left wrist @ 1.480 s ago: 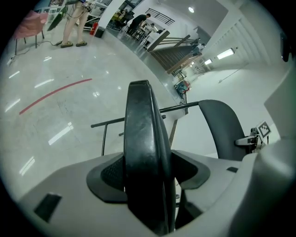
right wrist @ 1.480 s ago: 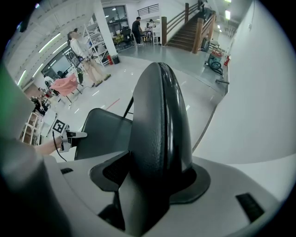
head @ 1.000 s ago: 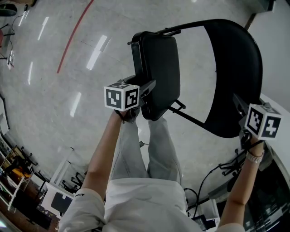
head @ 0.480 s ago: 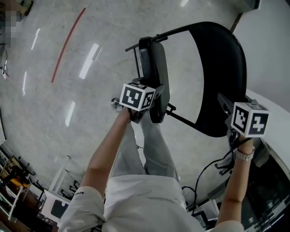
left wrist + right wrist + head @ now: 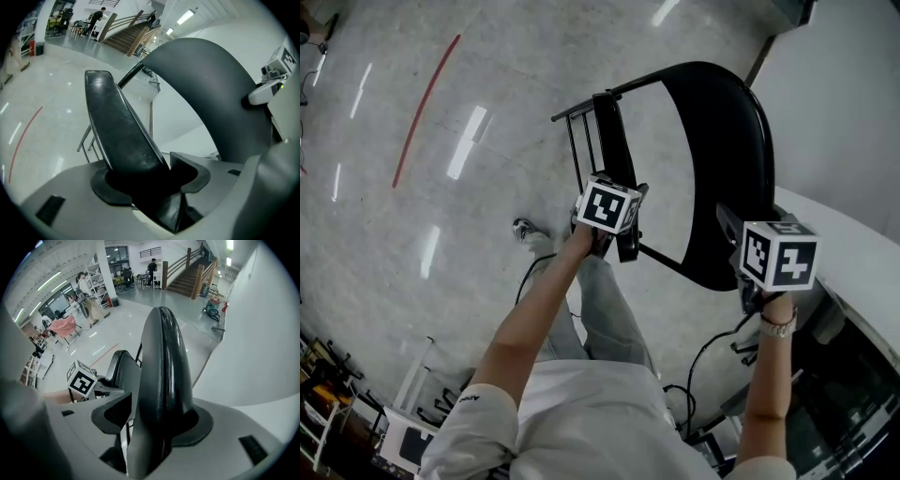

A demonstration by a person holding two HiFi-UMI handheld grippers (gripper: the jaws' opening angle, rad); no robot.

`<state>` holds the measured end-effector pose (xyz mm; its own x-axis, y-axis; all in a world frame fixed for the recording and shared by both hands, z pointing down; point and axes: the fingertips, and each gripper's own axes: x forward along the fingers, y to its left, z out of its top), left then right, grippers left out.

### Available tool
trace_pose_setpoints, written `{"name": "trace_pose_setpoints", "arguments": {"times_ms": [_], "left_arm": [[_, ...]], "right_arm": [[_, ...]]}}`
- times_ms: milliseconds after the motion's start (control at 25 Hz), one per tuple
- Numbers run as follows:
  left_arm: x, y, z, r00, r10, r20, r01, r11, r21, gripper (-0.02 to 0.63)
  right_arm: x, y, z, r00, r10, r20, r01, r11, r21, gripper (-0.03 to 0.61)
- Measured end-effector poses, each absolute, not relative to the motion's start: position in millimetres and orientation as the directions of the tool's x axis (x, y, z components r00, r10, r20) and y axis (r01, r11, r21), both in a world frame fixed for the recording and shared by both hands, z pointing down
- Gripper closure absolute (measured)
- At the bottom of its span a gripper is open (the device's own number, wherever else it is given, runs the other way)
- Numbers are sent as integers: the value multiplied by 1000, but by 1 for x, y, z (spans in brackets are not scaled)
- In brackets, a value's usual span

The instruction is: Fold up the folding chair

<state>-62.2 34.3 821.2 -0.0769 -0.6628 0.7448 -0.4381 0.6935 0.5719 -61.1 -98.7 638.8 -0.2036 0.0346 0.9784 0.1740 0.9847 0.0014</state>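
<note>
The left gripper (image 5: 150, 173) has its fingers clamped on the near edge of the seat (image 5: 122, 126), and they have just been closing tighter on it; the black pad fills the gap between them and rises away from the jaws as a narrow, tilted slab. The right gripper (image 5: 154, 418) is gripped on the rim of the backrest (image 5: 164, 371), which runs edge-on straight up from its jaws. Seen from above, the folding chair (image 5: 712, 169) stands in front of the person with the seat tipped up almost on edge, close to the thin front legs (image 5: 579, 150) and still a clear gap apart from the curved backrest, through which the floor (image 5: 441, 234) shows. The two grippers are well apart, one on each side of that gap. The person's legs (image 5: 609, 309) stand just behind the seat, one shoe (image 5: 525, 230) out to the left of it. To the left and beyond the chair the pale, shiny floor lies open, crossed only by a red line (image 5: 427, 108) some way off. The right side is tight: a white wall (image 5: 844, 94) stands near the backrest's outer edge, a white tabletop (image 5: 853, 272) comes in just beside the right gripper, and dark cables (image 5: 712, 347) hang below it near the person's right arm.
</note>
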Motion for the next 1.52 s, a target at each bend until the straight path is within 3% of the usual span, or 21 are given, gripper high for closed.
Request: {"name": "trace_pose_setpoints", "arguments": {"times_ms": [1520], "left_arm": [[-79, -42, 847, -133, -472, 871, -427, 821, 380, 354]], "right_arm": [[-64, -72, 629, -224, 30, 974, 164, 986, 8, 311]]}}
